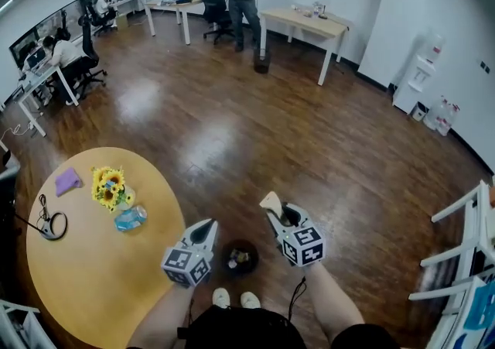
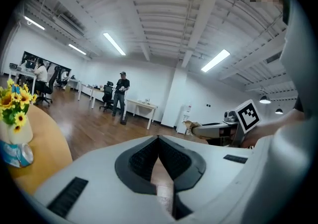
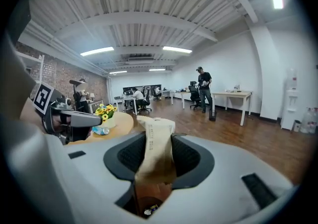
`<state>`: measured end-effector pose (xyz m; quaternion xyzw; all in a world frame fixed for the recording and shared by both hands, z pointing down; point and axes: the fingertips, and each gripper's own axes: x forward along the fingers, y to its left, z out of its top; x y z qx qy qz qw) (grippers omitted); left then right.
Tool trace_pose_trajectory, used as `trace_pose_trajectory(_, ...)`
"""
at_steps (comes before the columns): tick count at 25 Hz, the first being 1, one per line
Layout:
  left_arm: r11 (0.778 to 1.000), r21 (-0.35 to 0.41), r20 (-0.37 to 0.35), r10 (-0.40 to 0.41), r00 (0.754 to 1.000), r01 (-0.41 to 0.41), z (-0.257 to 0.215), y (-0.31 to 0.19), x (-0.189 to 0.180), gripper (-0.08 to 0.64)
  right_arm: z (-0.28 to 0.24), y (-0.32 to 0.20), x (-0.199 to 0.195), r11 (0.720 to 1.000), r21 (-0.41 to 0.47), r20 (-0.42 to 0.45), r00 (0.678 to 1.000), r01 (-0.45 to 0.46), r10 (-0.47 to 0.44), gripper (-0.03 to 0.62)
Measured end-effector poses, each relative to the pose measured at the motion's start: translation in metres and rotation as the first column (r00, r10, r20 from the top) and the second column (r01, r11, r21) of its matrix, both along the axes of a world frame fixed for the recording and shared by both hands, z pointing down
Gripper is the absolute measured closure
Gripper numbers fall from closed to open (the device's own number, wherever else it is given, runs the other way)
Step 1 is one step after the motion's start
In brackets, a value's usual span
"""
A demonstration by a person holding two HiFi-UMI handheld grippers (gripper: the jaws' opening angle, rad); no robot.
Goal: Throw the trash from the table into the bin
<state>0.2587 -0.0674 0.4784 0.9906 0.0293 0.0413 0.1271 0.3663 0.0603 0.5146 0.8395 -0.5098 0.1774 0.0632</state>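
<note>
Right tool (image 1: pixel 274 208) is clamped on a tan paper strip (image 3: pixel 156 148), near the floor bin (image 1: pixel 240 257) — light, floppy, pinched mid-length, so it'll likely flutter down. Left tool (image 1: pixel 206 227) is closed, empty — a crushed blue container (image 1: pixel 130 218) sits on the left counter (image 1: pixel 93 278).

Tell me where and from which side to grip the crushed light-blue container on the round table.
Take the crushed light-blue container by the end pointing towards the black bin, fingers across its width, coming from that edge of the round wooden table. It lies on its side, and the vase of sunflowers stands close beside its other half, so that end looks freest.
</note>
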Motion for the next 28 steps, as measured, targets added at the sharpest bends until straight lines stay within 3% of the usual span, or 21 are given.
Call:
trace_pose_trajectory(14, 0.993, -0.110, 0.193, -0.023, 0.981, 0.045, 0.109, -0.001, -0.004, 0.560, 0.125, -0.014, -0.031, 0.986, -0.153, 0.209, 0.977, 0.066, -0.033, 0.442)
trace_pose_trajectory(28, 0.972, -0.189, 0.332, -0.071, 0.941, 0.140, 0.187, -0.005, -0.040, 0.558, 0.248, -0.033, -0.095, 0.935, -0.281, 0.431, 0.899, 0.219, -0.081, 0.440)
